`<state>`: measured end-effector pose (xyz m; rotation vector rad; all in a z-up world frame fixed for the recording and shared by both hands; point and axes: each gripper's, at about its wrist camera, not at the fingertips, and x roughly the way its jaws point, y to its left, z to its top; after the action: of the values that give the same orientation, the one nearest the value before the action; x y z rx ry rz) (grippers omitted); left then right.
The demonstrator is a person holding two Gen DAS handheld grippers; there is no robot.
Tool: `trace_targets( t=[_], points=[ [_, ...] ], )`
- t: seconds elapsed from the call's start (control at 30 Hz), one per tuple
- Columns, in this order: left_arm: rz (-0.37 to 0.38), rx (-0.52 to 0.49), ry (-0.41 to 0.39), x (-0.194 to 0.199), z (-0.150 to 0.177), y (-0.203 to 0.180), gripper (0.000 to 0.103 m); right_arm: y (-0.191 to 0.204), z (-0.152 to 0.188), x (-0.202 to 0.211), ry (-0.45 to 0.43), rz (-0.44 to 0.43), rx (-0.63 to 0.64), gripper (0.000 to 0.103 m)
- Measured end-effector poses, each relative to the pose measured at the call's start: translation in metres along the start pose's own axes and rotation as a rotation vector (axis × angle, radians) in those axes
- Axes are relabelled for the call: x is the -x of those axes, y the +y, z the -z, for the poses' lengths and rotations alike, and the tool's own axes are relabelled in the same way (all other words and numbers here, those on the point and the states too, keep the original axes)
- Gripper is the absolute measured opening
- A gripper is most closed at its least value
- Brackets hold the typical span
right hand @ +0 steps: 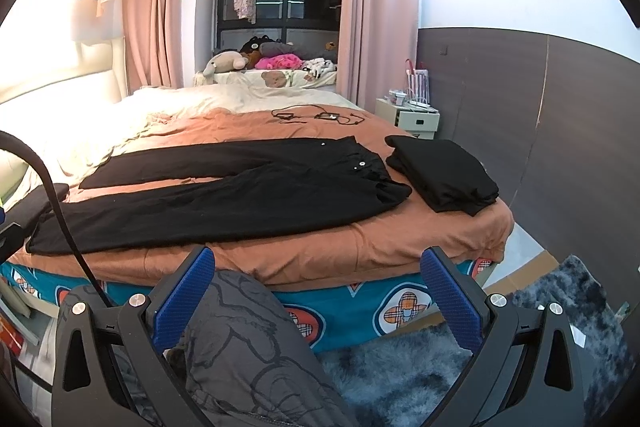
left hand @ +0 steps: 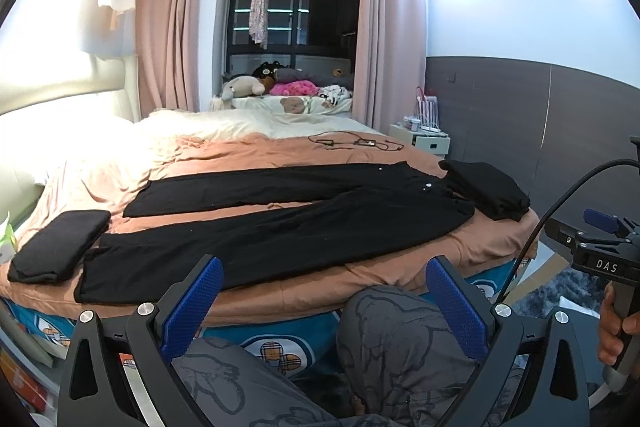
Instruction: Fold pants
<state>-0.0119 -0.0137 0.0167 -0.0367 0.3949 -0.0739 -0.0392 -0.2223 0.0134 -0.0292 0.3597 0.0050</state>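
From the left wrist camera, the left gripper hangs with jaws wide apart over the person's knees, short of the bed. Black pants lie flat across the orange blanket, between two folded black garments (one at each end).

From the right wrist camera, the right gripper is likewise spread and empty, the pants beyond it.

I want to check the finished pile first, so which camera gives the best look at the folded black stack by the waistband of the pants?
The right wrist view: the folded black stack lies whole and fairly central there, its layered edges visible, beside the waistband of the pants. The left wrist view shows the same stack farther right and flatter, with less of its layers.
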Motion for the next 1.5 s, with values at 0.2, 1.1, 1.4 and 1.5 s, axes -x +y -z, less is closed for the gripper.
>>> trace_targets(
  t=[0.2,1.1,1.4,1.5],
  points=[
    [0.0,0.002,-0.005,-0.0004,0.0021,0.0007,0.102,0.0008,-0.0004,-0.0011,0.005,-0.001,-0.002,0.103],
    [0.001,0.021,0.003,-0.0038,0.0049,0.0057,0.102,0.0025,0.0025,-0.005,0.012,-0.009,-0.005,0.103],
    [-0.002,0.03,0.003,-0.0034,0.0061,0.008,0.102,0.0025,0.0026,-0.0051,0.016,-0.015,-0.006,0.103],
    [-0.014,0.027,0.0,-0.0029,0.0036,0.0097,0.102,0.0012,0.0002,-0.0062,0.021,-0.028,-0.004,0.103]
  ],
)
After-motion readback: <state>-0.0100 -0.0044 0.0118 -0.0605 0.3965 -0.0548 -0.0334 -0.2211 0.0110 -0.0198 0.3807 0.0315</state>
